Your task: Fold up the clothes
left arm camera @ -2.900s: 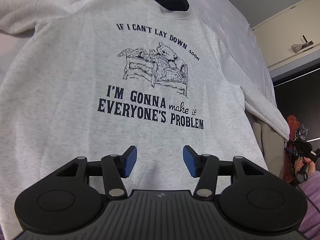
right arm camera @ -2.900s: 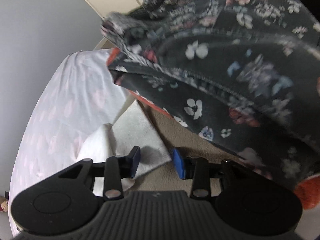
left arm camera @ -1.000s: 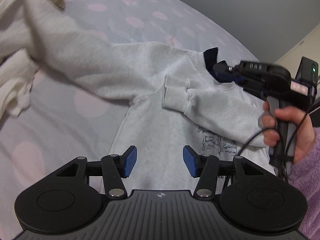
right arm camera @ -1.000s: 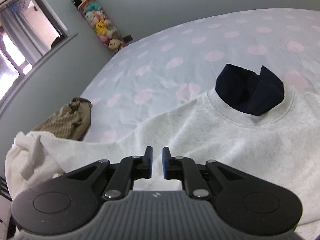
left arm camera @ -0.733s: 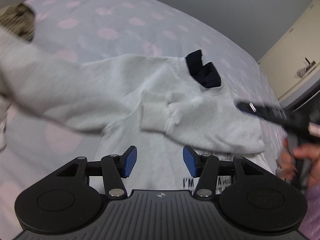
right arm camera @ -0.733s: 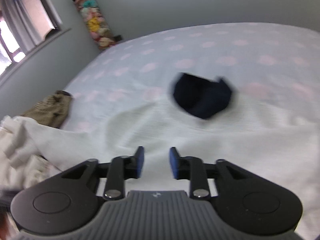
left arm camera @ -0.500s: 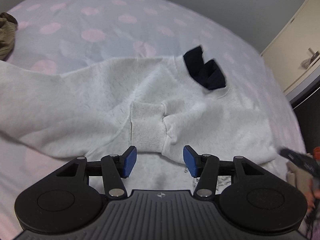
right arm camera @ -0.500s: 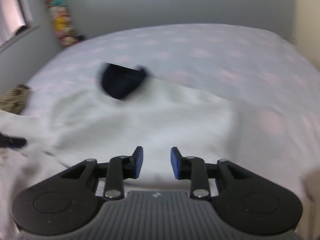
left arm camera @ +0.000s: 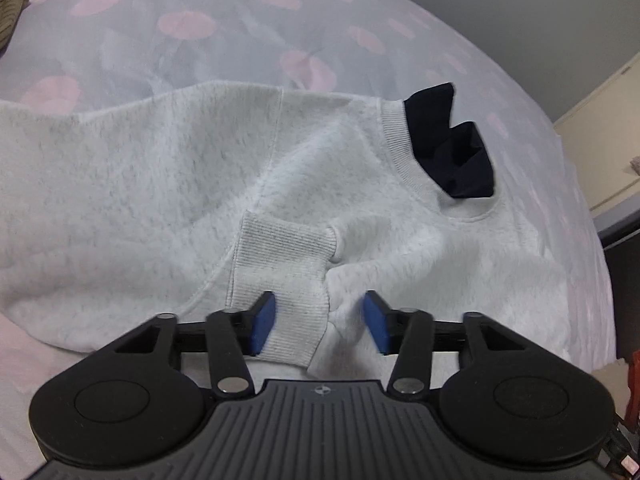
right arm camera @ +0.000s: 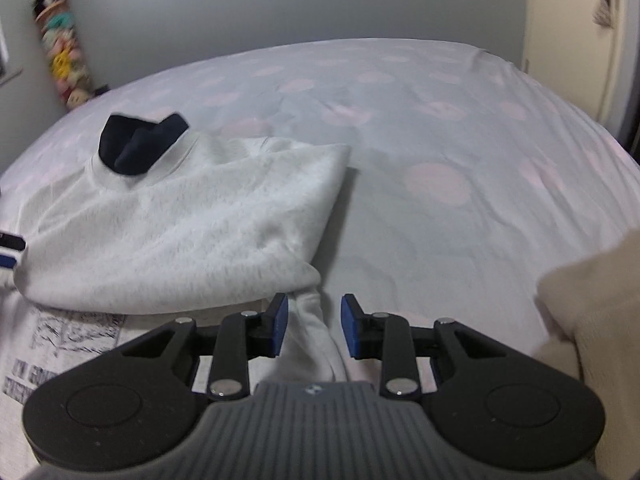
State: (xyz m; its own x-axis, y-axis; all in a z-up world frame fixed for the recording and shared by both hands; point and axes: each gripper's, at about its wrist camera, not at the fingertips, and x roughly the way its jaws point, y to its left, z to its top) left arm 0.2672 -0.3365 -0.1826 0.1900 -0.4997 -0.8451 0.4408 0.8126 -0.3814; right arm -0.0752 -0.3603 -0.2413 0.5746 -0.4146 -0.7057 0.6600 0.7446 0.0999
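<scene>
— Where's the sweatshirt right now?

— The grey sweatshirt [left arm camera: 160,184] lies spread on the bed [right arm camera: 440,128], on the pale sheet with pink spots. One sleeve is folded across the chest, and its ribbed cuff [left arm camera: 280,264] sits just in front of my left tool [left arm camera: 318,322]. A dark navy garment [left arm camera: 452,152] pokes out of the neck opening.

— And your left tool, is it gripping that cuff?

— No. Its jaws have just been closing in, but they stand apart. The lower part of the cuff lies between the blue pads [left arm camera: 262,322]; the left pad is right at the cuff's edge, and I can't tell whether it touches. The right pad is clear of it.

— What about the right one?

— My right tool [right arm camera: 314,326] is low over the sweatshirt's side edge, below the folded sleeve's shoulder. Its jaws are parted too, with a narrow fold of grey fabric [right arm camera: 316,328] between them, not pinched. Part of the printed drawing and lettering [right arm camera: 60,340] shows to its left.

— Anything else on the bed?

— A cream-coloured cloth [right arm camera: 592,300] at the right edge, and an olive-brown garment [left arm camera: 12,8] at the far left.
</scene>
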